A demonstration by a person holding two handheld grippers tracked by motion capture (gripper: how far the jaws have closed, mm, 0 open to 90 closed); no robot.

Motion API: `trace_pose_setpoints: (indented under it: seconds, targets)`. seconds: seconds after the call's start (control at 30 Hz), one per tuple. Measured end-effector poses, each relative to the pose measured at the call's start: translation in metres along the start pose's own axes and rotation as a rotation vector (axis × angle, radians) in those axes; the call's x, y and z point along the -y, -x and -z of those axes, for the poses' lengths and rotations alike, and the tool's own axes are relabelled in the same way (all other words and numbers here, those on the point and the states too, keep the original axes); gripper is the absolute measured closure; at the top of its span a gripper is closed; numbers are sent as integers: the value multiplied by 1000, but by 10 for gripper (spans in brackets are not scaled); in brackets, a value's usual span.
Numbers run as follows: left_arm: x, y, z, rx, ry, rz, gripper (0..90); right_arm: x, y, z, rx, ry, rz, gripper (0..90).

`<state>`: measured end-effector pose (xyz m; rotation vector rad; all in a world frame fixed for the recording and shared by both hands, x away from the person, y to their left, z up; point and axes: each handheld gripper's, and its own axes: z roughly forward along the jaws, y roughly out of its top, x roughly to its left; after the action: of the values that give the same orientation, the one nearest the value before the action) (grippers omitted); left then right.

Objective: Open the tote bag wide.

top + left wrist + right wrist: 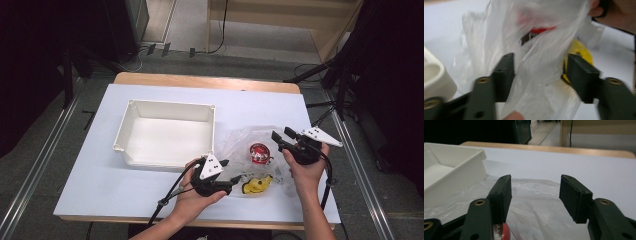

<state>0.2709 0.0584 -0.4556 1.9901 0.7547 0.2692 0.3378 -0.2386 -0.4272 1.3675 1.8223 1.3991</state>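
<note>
From the high view, a clear plastic bag (252, 145) lies crumpled on the white table (90, 165) just right of an empty white bin (167, 132), with a red round item (259, 153) and a yellow item (257, 184) showing through its film; the left gripper (226, 173) sits at the bag's near-left edge and the right gripper (280, 136) hangs over its far-right side, both with jaws parted. The bag looks light, limp and slippery, likely to slide or stretch rather than lift cleanly, so a gathered fold near its edge seems the safest place to pinch, away from the loose contents. In the left gripper view, the jaws stand apart with bunched film rising between them, not pressed by either pad; motion blur smears the red item (541, 30), and the yellow item (580, 51) is half hidden behind the right-hand jaw. In the right gripper view, the jaws are open on nothing above flat film (536, 195), the red item (505, 232) is cut off at the bottom edge, and the bag's mouth cannot be made out.
</note>
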Motion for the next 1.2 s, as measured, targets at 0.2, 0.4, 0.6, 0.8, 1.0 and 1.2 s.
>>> trace_pose_setpoints:
  seconds: [0.2,0.4,0.6,0.8,1.0,1.2]
  targets:
    - [8,-14,-8,7,-115,52,833,11,13,-18,-79,-88,-63,723]
    - [15,-19,-10,-11,-167,59,892,23,15,-37,-13,-169,-17,900]
    - [16,-24,-11,-2,-194,65,899,34,27,-47,13,-254,-27,900]
    - [17,-21,-7,3,-179,45,859,37,27,-47,50,-261,-8,893]
    - [4,-10,16,38,-67,-2,639,19,18,-16,-33,-139,-16,786]
    - [-12,-8,30,86,6,4,408,1,10,13,-89,-34,-3,720]
